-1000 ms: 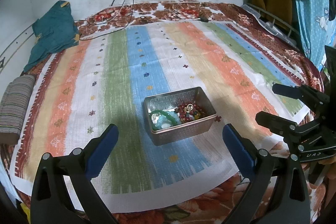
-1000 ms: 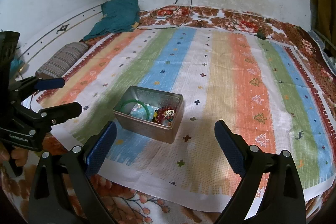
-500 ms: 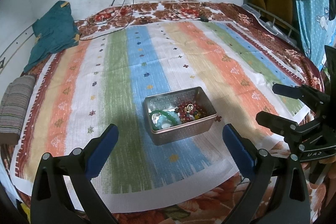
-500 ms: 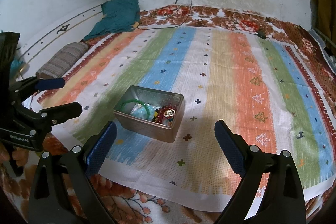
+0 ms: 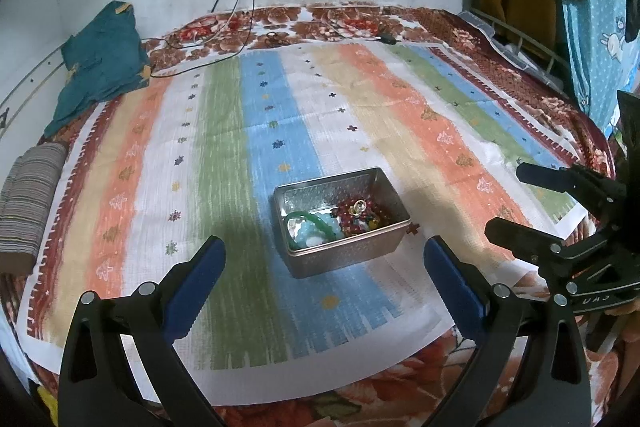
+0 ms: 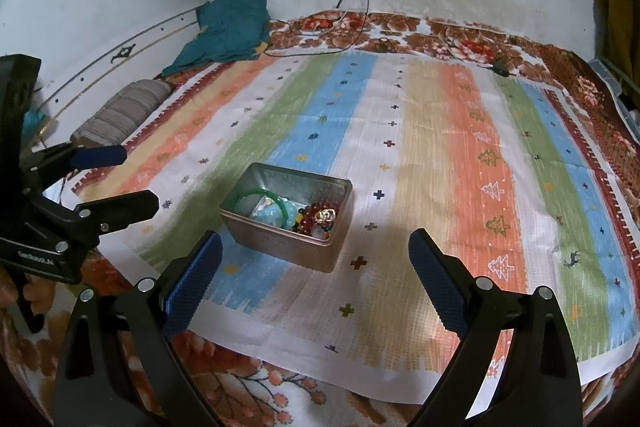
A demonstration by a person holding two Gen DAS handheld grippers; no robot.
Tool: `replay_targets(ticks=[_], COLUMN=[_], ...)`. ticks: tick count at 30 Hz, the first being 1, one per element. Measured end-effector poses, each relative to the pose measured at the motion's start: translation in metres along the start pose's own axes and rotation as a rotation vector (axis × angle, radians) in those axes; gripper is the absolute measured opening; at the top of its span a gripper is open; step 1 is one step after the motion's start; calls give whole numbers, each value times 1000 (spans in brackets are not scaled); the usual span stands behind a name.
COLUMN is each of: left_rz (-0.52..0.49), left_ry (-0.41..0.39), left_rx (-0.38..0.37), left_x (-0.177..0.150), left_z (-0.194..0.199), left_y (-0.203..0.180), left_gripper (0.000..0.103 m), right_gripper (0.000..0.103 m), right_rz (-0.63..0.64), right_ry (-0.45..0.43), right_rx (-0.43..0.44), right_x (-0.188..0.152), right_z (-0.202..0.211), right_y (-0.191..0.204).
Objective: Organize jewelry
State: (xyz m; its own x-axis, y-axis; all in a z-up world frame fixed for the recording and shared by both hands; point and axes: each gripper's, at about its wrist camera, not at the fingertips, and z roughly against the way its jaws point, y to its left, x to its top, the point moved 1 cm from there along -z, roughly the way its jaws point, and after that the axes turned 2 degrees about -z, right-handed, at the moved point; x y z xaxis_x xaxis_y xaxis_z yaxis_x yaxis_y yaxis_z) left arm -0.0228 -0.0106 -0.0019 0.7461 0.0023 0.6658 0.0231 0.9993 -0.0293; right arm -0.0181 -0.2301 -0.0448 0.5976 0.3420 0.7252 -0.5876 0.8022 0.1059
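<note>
- One metal tin (image 5: 343,223) sits on the striped mat (image 5: 224,155) spread over the bed, lid off, ahead of both my tools and touching neither.
- Two tools are in my views: the left tool (image 5: 324,271) and the right tool (image 6: 314,267), each with its blue pads spread wide and nothing between them.
- From the right camera I see the left tool (image 6: 116,179) at the left edge, likewise spread apart; the left camera shows the right tool (image 5: 516,199) the same way at the right edge.
- One green bangle (image 6: 262,197) leans inside the tin at its left end, with pale blue beads (image 6: 272,215) beside it.
- One dark red bead strand (image 6: 316,219) and a small gold piece (image 6: 327,215) lie at the tin's right end; I cannot count the smaller bits.
- From the left camera the tin's long axis runs left to right, its right end tipped slightly away from me.
- One teal cloth (image 5: 100,67) and one striped roll (image 5: 28,203) lie at the bed's left edge, well apart from the tin.
</note>
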Motion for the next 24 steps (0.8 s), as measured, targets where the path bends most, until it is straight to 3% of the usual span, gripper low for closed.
replay_targets(ticks=[15,24], left_rz=[25,17], left_ry=[15,1], left_rx=[26,-19], left_x=[1,1], left_z=[-2,1], left_y=[5,1], left_gripper=[97,97], right_gripper=[96,96], right_rz=[-3,-2], right_ry=[3,9], right_rx=[-1,-1], right_x=[0,-2], right_z=[0,-1], right_y=[0,-2])
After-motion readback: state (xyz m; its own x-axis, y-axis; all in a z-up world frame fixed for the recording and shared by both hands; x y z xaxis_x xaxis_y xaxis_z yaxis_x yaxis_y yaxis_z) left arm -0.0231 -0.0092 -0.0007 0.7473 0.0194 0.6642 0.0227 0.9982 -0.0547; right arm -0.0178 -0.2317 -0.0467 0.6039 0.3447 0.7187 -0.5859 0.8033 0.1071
